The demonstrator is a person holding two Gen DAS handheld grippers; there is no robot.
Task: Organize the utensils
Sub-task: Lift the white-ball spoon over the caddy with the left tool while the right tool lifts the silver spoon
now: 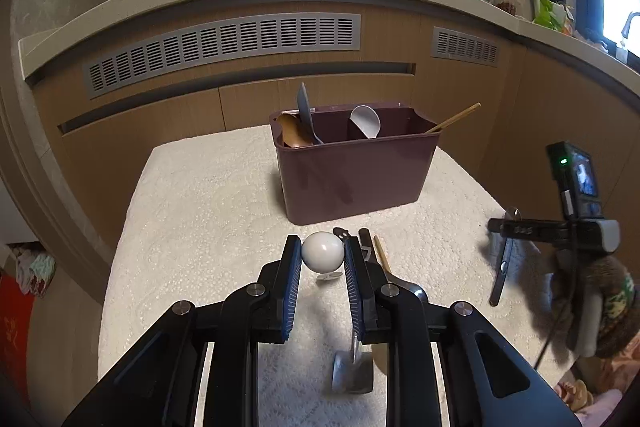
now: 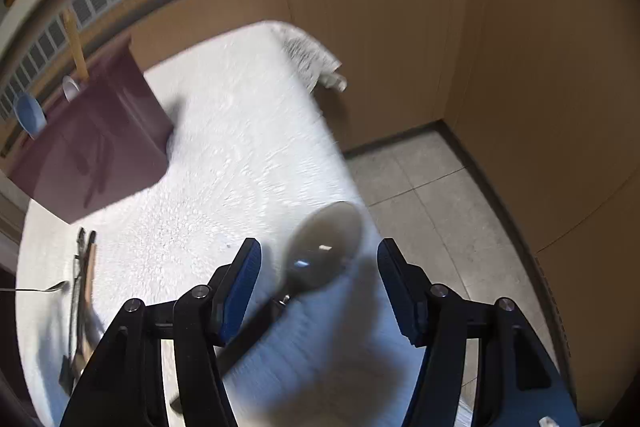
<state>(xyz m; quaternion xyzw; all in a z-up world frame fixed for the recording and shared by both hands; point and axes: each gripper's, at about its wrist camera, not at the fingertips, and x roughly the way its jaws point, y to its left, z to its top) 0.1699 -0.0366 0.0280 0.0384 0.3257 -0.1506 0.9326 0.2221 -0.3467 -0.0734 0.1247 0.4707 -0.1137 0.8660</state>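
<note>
1. Left-wrist view, far left of the maroon caddy (image 1: 356, 167): a wooden spoon (image 1: 294, 135) and a blue-grey utensil (image 1: 306, 113) are already stood in the left compartment, so that part can be judged done.
2. In the middle compartment a white scoop (image 1: 366, 121) is seen, and at the right end a wooden chopstick (image 1: 454, 119) is leaned out over the rim; these too are counted as sorted.
3. On the white textured cloth (image 1: 200, 207) in front of the caddy, the left gripper (image 1: 322, 257) is closed narrowly on the white ceramic spoon (image 1: 322, 251), whose rounded bowl is seen pinched between the blue pads and appears lifted clear of the cloth. This piece is judged to be on its way to the caddy, not yet delivered.
4. Just right of that gripper, a small cluster is left lying: a dark-handled utensil (image 1: 366, 247), a second chopstick (image 1: 382, 255) and a metal spoon (image 1: 354, 371). These are still to be sorted.
5. In the right-wrist view, the right gripper (image 2: 320, 275) is held with jaws wide, and a large metal spoon with a black handle (image 2: 324, 251) lies between them untouched; the picture is blurred, so whether it rests on the cloth cannot be told.
6. Roughly half of the utensils are judged to remain.
</note>
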